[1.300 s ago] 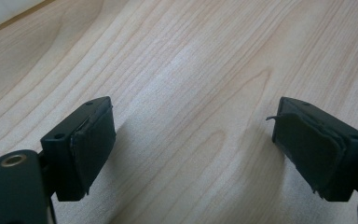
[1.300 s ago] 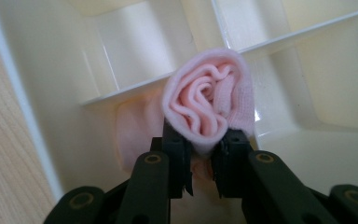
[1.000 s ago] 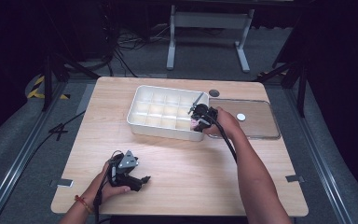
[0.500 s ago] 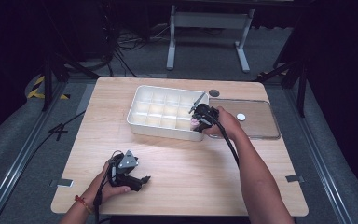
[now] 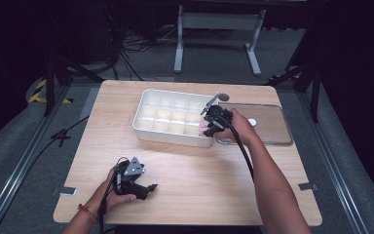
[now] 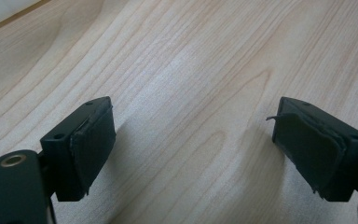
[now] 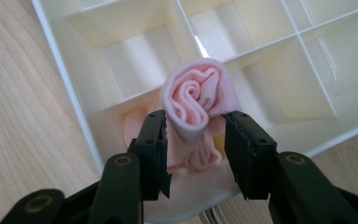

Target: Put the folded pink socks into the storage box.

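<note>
On the pale wooden table (image 5: pixel 185 175), the white plastic divided tray (image 5: pixel 148 117) has a rolled pink cloth (image 7: pixel 196 100) in its corner cell at about four o'clock, so I judge placement nearly done. My right gripper (image 7: pixel 195 140) has just been opening; the roll sits between its jaws, the left pad touching. My left gripper (image 5: pixel 148 187) rests open, empty, at seven o'clock. The clear flat lid (image 5: pixel 268 126) remains off. Other cells' contents are hard to read.
</note>
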`<state>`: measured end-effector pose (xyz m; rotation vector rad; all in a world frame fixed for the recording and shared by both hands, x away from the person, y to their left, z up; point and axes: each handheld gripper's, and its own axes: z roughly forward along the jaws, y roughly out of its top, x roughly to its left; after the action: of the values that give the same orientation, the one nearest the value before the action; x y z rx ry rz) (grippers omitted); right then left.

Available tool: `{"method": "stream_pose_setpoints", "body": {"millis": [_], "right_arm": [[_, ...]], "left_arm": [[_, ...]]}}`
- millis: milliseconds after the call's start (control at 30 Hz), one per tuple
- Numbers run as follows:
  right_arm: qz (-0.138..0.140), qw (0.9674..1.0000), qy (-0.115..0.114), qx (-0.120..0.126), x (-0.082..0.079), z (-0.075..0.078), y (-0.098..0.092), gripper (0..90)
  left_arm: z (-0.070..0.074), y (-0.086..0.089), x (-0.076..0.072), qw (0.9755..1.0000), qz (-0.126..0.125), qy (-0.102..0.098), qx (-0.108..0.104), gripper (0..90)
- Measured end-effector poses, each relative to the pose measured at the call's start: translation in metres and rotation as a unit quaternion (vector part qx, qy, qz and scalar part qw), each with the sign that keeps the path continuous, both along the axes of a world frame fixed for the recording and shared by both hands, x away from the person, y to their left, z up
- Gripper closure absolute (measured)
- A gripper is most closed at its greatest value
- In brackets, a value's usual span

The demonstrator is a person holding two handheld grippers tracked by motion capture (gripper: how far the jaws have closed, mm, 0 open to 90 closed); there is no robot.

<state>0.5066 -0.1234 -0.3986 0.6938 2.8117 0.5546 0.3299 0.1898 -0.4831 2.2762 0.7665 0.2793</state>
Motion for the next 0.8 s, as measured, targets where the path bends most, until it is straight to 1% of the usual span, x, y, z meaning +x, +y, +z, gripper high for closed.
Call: {"method": "stream_pose_setpoints", "body": {"millis": [167,333,367,400,500,600,700,733,800], "right_arm": [[-0.002,0.9999,-0.009,0.011,-0.001,0.007,-0.004,58.9],[-0.005,0.9996,-0.013,0.026,-0.004,0.01,-0.008,57.8],[-0.006,0.9995,-0.016,0.026,-0.005,0.012,-0.009,57.5],[-0.008,0.9993,-0.018,0.031,-0.006,0.013,-0.01,57.4],[-0.011,0.9987,-0.022,0.045,-0.008,0.016,-0.014,57.1],[-0.013,0.9983,-0.027,0.05,-0.011,0.019,-0.018,57.2],[-0.018,0.9975,-0.039,0.056,-0.014,0.023,-0.024,56.6],[-0.017,0.9972,-0.039,0.061,-0.015,0.023,-0.025,56.6],[-0.019,0.9969,-0.043,0.063,-0.017,0.024,-0.028,56.5]], "left_arm": [[0.0,0.0,0.0,1.0,0.0,-0.001,0.0,13.3],[0.0,0.0,0.0,1.0,0.0,0.0,0.0,13.3],[0.0,0.0,0.0,1.0,0.001,-0.001,-0.001,13.3],[0.0,0.0,0.0,1.0,0.001,-0.003,0.0,13.3],[0.0,0.0,0.0,1.0,0.001,-0.002,0.0,13.3],[0.0,0.0,0.0,1.0,0.001,-0.002,-0.001,13.3],[0.0,0.0,0.0,1.0,0.0,-0.001,0.0,13.3],[0.0,0.0,0.0,1.0,0.0,-0.001,0.0,13.2],[0.0,0.0,0.0,1.0,-0.001,-0.003,0.001,13.2]]}}
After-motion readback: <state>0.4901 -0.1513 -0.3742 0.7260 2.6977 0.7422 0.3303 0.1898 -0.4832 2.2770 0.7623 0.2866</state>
